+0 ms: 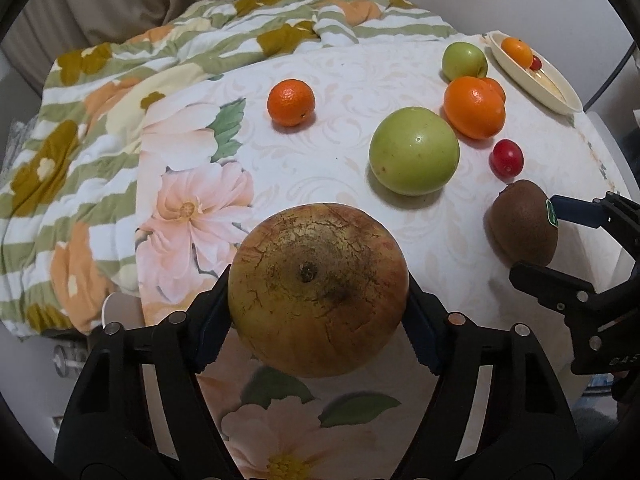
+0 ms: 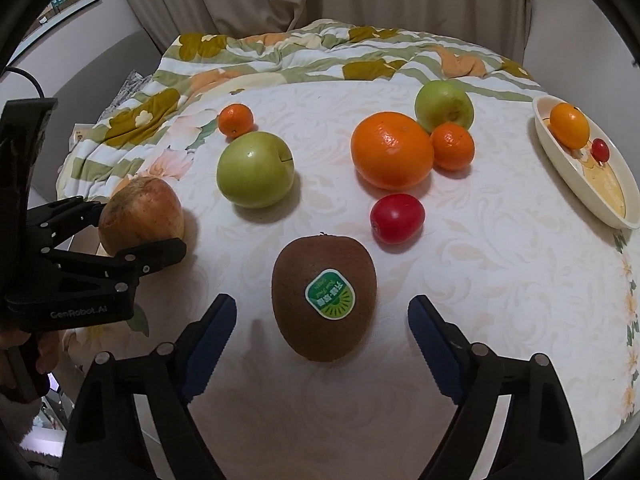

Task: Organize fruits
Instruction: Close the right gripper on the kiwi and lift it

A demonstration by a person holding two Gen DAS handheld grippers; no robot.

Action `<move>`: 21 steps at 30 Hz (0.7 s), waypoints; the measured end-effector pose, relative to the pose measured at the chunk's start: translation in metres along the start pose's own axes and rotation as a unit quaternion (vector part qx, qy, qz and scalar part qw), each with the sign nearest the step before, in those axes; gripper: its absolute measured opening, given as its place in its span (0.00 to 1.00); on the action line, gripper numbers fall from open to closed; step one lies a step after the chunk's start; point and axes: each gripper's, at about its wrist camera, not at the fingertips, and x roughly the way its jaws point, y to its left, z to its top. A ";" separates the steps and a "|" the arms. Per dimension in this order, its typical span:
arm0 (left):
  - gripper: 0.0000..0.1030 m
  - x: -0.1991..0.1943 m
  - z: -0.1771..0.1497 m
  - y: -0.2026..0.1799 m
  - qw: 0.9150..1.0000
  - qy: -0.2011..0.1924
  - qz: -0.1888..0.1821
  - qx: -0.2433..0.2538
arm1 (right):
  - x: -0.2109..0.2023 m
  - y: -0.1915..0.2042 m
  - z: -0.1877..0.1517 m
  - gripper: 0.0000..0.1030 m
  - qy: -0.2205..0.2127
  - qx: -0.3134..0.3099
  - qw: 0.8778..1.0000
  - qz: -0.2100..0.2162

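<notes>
A large russet, cracked-skin apple (image 1: 316,288) sits on the white flowered tablecloth. My left gripper (image 1: 318,320) is shut on it, its blue pads (image 1: 214,320) pressed to both sides. In the right wrist view the left gripper (image 2: 132,228) shows at the left edge with the apple (image 2: 140,212) in it. A brown kiwi (image 2: 296,280) with a green sticker lies between the jaws of my right gripper (image 2: 320,308), which is open, with a gap on each side. The left wrist view shows the right gripper (image 1: 540,240) straddling the kiwi (image 1: 520,224).
Loose on the cloth: two green apples (image 2: 255,170) (image 2: 444,106), a big orange (image 2: 392,156), two mandarins (image 2: 452,146) (image 2: 236,120), a red tomato (image 2: 396,218). A cream dish (image 2: 624,216) at far right holds an orange fruit (image 2: 570,126) and a small red one (image 2: 600,150). A striped quilt (image 2: 280,60) lies behind.
</notes>
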 end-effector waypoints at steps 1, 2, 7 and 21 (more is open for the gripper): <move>0.80 0.000 0.000 0.000 1.000 0.000 0.000 -0.001 | 0.001 0.001 0.000 0.78 0.001 -0.001 1.000 0.001; 0.80 0.000 0.000 0.000 1.000 -0.001 -0.001 -0.001 | 0.002 0.001 0.001 0.75 0.003 -0.002 1.000 0.002; 0.80 -0.003 -0.004 0.002 1.000 -0.001 0.003 -0.005 | 0.007 0.003 0.003 0.70 0.008 -0.006 1.000 0.002; 0.80 -0.010 -0.018 0.011 0.999 -0.001 0.007 -0.041 | 0.012 0.007 0.010 0.48 0.010 -0.032 0.999 -0.010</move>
